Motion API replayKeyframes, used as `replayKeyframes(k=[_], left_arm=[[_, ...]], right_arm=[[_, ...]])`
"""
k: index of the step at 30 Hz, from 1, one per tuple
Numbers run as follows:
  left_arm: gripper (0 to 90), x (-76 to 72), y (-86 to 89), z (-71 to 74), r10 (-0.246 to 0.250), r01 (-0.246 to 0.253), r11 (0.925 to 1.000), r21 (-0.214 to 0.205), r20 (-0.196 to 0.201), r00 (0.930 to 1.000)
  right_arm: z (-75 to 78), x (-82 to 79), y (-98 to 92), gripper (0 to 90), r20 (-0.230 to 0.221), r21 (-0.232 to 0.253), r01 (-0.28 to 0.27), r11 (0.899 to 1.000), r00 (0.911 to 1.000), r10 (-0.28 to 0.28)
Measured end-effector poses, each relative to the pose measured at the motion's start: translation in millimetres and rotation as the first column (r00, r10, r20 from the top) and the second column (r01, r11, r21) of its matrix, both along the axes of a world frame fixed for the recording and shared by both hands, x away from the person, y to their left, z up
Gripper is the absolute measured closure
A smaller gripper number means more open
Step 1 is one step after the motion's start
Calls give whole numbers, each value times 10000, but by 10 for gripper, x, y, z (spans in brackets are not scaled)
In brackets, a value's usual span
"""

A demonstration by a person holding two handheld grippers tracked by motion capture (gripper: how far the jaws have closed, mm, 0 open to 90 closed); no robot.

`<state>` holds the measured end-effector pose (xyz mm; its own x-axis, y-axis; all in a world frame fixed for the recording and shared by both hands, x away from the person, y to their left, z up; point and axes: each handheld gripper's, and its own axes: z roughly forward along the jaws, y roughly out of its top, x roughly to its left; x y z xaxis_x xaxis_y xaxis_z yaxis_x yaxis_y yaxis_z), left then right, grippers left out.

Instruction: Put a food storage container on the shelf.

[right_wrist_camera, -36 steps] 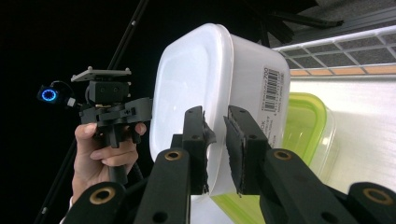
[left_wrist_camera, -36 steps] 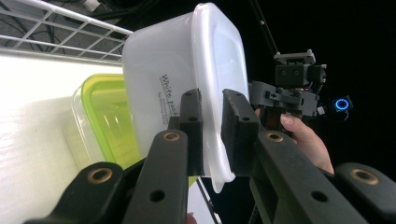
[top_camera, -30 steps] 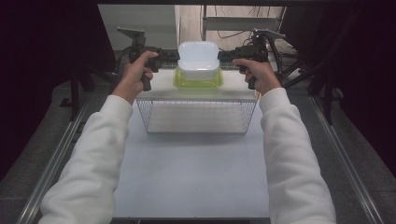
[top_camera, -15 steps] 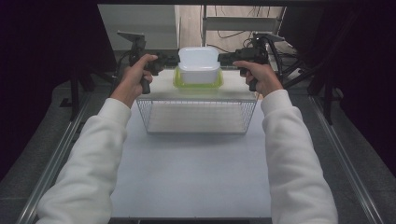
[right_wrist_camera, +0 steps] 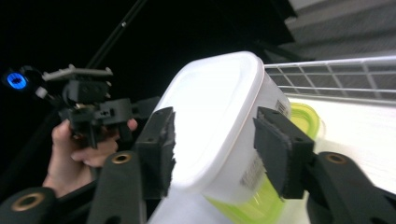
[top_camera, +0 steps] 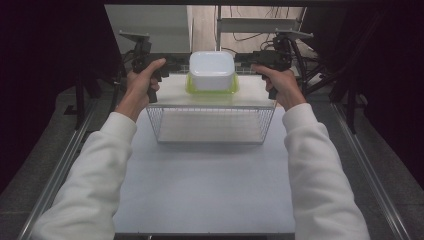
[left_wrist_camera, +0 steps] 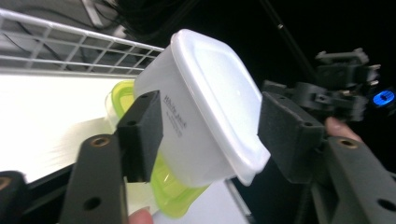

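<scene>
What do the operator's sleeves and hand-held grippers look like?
White long sleeves. Both hand-held grippers are black: left hand-held gripper and right hand-held gripper have flat arms with brass-ringed holes and rectangular foam-like pads. Each carries a grey plate on top.

Two grippers flanking a white tub on a wire basket

White tub (top_camera: 212,70) stacked on a green tub (top_camera: 212,89) at 12 o'clock, atop the flat board (top_camera: 172,92) covering the wire basket (top_camera: 212,122). Left gripper (top_camera: 175,64) at 9 o'clock of the tubs, right gripper (top_camera: 245,60) at 3 o'clock, jaws just opened, near the white tub. Pale table (top_camera: 200,190) below at 6 o'clock.
</scene>
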<state>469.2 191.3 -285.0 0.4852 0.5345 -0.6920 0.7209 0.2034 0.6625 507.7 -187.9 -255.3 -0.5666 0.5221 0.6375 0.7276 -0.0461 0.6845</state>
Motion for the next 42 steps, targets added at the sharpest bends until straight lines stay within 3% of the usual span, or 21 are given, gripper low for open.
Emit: replayKeyframes(k=[2,8,14,16,18,20,24,28,33,35,39,42], left_arm=[[349,-113,-1,45,9,-27,9991,422,411,9992],[294,-391,53,41,-144,58,9966,824,1044,9944],[284,-703,76,-119,-345,227,9947,1004,1172,9925],[282,-799,80,-205,-451,351,9952,915,1099,9929],[280,-892,72,-299,-494,365,9928,1145,1123,9924],[278,-995,71,-420,-498,321,9879,1518,1141,9922],[274,-1160,80,-676,-625,427,9816,1863,1017,9929],[265,-1334,103,-983,-740,537,9714,2314,801,9940],[259,-1504,131,-1309,-785,585,9558,2880,585,9952],[256,-1532,143,-1398,-826,632,9491,3085,501,9953],[255,-1563,158,-1478,-735,560,9528,2985,478,9962],[250,-1581,138,-1510,-808,610,9412,3324,459,9957]], right_arm=[[17,-105,-63,414,398,-167,-170,9997,9991,176],[6,-366,-226,366,1467,-953,-259,9951,9884,398],[-125,-664,-384,355,2041,-1617,-321,9863,9768,652],[-183,-734,-433,355,2135,-1604,-306,9866,9748,650],[-275,-824,-485,355,2312,-1682,-333,9852,9702,723],[-359,-896,-518,355,2365,-1825,-353,9826,9685,787],[-578,-1064,-568,355,2576,-2126,-301,9767,9625,857],[-868,-1277,-583,350,2652,-2429,-355,9694,9588,1016],[-1245,-1471,-611,345,2476,-3010,-358,9530,9621,1144],[-1374,-1519,-625,342,2254,-3044,-479,9513,9668,1208],[-1495,-1535,-634,330,2069,-3182,-443,9470,9716,1149],[-1551,-1545,-614,309,2088,-3307,-365,9430,9717,1108]])
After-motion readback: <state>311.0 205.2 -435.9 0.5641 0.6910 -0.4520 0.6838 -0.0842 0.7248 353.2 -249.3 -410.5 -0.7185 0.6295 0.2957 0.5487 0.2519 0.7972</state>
